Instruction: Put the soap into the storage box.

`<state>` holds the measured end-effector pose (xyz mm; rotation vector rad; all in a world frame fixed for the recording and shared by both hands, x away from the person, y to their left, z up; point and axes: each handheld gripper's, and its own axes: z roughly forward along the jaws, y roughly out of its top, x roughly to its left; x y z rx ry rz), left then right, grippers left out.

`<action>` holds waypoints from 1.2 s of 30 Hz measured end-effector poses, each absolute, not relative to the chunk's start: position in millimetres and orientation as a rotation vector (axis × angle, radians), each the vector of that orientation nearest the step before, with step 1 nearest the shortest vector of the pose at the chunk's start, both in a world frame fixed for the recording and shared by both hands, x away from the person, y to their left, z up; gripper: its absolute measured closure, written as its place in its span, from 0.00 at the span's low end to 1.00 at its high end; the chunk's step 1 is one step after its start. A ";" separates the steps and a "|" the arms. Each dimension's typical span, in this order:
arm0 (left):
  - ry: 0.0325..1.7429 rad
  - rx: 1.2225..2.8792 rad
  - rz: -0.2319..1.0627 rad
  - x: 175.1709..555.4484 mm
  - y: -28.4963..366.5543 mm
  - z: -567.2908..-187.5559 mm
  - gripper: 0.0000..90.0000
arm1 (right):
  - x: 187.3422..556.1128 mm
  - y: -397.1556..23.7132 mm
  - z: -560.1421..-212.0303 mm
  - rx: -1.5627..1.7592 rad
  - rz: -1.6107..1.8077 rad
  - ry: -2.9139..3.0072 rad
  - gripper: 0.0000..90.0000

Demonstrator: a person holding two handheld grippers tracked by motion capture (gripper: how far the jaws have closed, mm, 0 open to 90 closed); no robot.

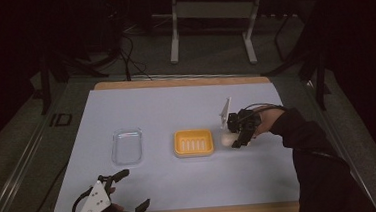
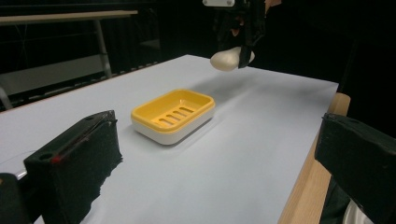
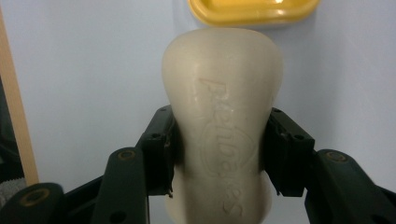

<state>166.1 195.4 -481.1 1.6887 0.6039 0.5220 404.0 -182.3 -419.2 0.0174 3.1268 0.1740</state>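
Currently, a cream bar of soap [image 3: 223,126] is clamped between the jaws of the right gripper [image 1: 239,136], pressed at its narrowed middle and held above the pale sheet [image 1: 176,112], just to the right of the yellow soap dish [image 1: 193,142]. The left gripper [image 1: 127,198] is held at the near left edge of the table with its jaws set wide apart and nothing between them. A clear plastic lid [image 1: 127,146] is seen lying left of the dish, well apart from it.
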 end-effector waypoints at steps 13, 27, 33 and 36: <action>0.598 1.698 0.521 166.4 194.0 -481.5 0.00 | 408.1 -152.7 -423.6 -0.028 0.211 3.121 0.55; 0.590 1.704 0.517 166.1 194.2 -481.6 0.00 | 410.4 -131.2 -420.7 -0.088 0.326 3.099 0.55; 0.589 1.705 0.515 166.3 194.0 -481.6 0.00 | 410.3 -123.2 -418.7 -0.121 0.389 3.090 0.55; 0.588 1.706 0.513 166.1 193.9 -481.6 0.00 | 411.1 -119.7 -417.1 -0.133 0.413 3.085 0.55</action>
